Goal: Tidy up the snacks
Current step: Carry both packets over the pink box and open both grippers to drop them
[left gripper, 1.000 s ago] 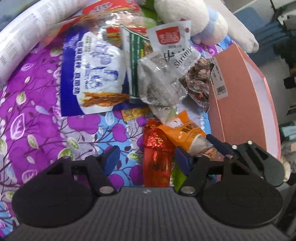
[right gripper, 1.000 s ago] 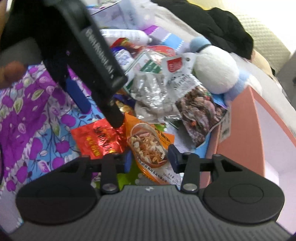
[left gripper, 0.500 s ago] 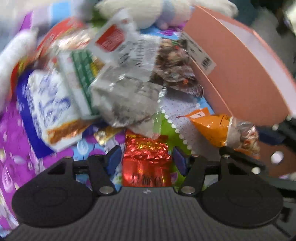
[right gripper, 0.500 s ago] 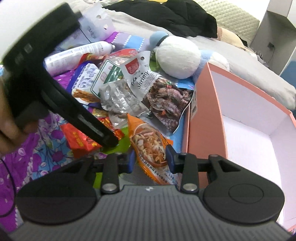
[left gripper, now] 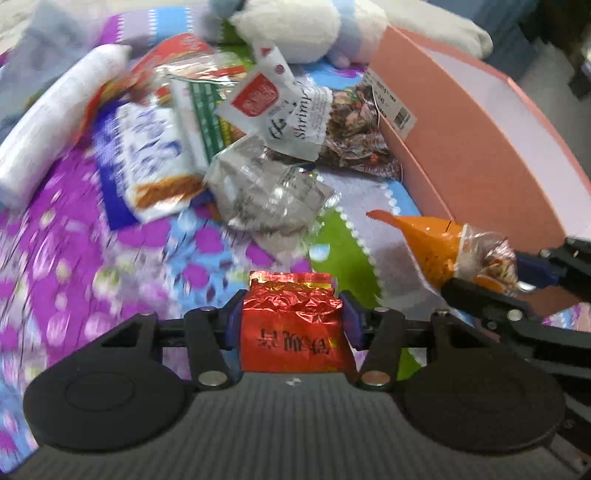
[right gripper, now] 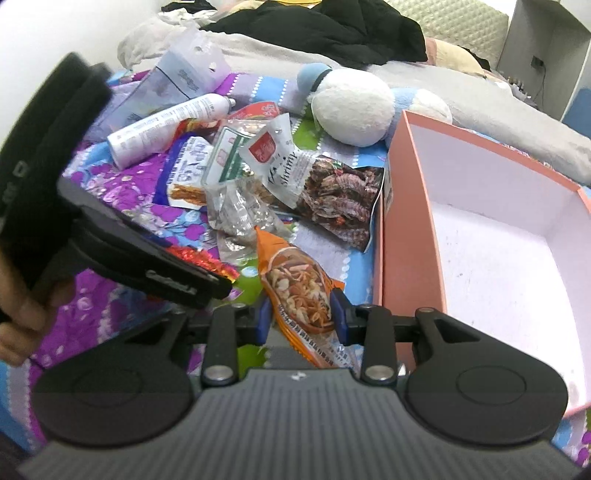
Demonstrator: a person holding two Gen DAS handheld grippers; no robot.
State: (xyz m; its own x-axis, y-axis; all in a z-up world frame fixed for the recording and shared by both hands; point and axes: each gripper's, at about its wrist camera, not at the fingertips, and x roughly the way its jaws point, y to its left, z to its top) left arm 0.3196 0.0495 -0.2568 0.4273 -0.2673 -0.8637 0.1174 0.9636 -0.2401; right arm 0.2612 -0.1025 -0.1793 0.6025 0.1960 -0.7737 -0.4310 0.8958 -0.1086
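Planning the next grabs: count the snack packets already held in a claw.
2. The crinkled red foil packet sits in the closing left claw; the orange nut-mix pouch is gripped by the right claw. Others lie loose; some may be hidden.

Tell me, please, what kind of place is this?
Probably a bedroom: the snacks lie on a floral bedsheet, beside a plush toy, dark clothes and a pink box.

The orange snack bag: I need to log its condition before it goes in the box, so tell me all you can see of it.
The orange snack bag is a glossy plastic pouch printed with a picture of mixed nuts and crisps, with white text at its lower end. It lies lengthwise between the blue pads of the right tongs, which pinch its middle. Its pointed, crumpled top corner sticks out ahead. It sits just left of the pink box, seemingly lifted off the bedding.
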